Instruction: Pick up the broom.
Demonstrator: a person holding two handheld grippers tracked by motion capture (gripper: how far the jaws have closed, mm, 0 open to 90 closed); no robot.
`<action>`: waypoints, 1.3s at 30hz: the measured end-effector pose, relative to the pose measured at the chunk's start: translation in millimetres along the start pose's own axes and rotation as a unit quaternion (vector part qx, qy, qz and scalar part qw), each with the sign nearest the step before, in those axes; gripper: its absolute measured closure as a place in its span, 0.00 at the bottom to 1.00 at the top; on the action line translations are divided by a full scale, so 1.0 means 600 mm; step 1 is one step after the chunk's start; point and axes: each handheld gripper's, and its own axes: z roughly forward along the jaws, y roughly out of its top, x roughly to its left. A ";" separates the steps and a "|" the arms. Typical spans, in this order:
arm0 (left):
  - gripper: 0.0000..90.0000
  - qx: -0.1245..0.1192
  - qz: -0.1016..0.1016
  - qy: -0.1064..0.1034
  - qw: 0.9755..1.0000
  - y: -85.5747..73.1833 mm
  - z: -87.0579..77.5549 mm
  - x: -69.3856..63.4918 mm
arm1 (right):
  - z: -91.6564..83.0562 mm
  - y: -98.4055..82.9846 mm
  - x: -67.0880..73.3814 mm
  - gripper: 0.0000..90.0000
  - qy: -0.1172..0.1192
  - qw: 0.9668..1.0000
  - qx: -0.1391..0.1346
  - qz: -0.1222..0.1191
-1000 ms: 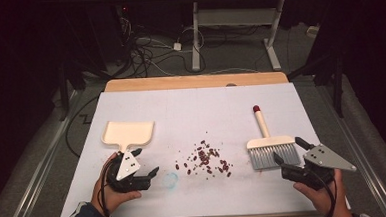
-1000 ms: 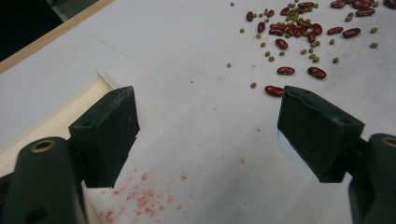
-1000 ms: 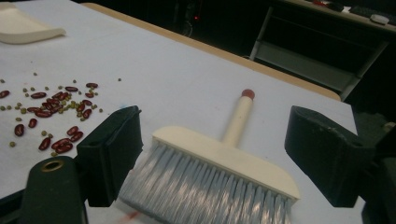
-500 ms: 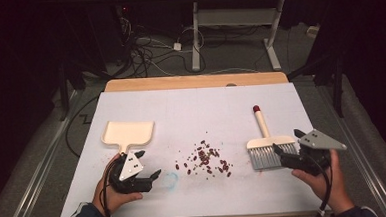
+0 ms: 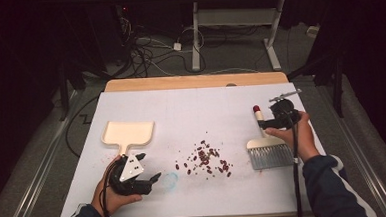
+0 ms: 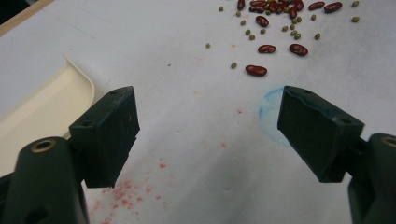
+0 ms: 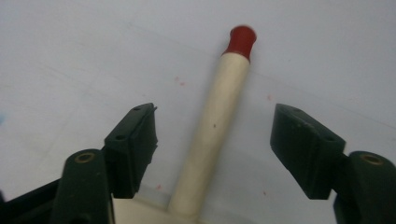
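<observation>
From the high view I have the right gripper (image 5: 271,123) over the handle of the hand brush (image 5: 266,145), which lies near the table's right edge with its grey bristles toward my side and its red-tipped handle pointing to the far edge; I judge this the reach before the pickup. The scattered beans (image 5: 204,159) lie mid-table, between the brush and the cream dustpan (image 5: 128,134) near the left edge, so sweeping leftward would carry them toward the pan. My left gripper (image 5: 149,180) rests near the front edge, just before the dustpan's handle. In the left gripper view the jaws stand wide apart with nothing between them, a corner of the dustpan (image 6: 42,112) to one side and red kidney beans with small green ones (image 6: 280,28) ahead on the white surface (image 6: 187,130). In the right gripper view the jaws have just been closing and straddle the brush handle (image 7: 215,126), pads clear of it on both sides, not yet gripping.
</observation>
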 end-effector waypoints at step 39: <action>0.23 -0.003 -0.011 -0.001 1.000 0.001 -0.007 -0.001 | -0.034 -0.026 0.008 0.79 0.036 0.992 -0.121 0.018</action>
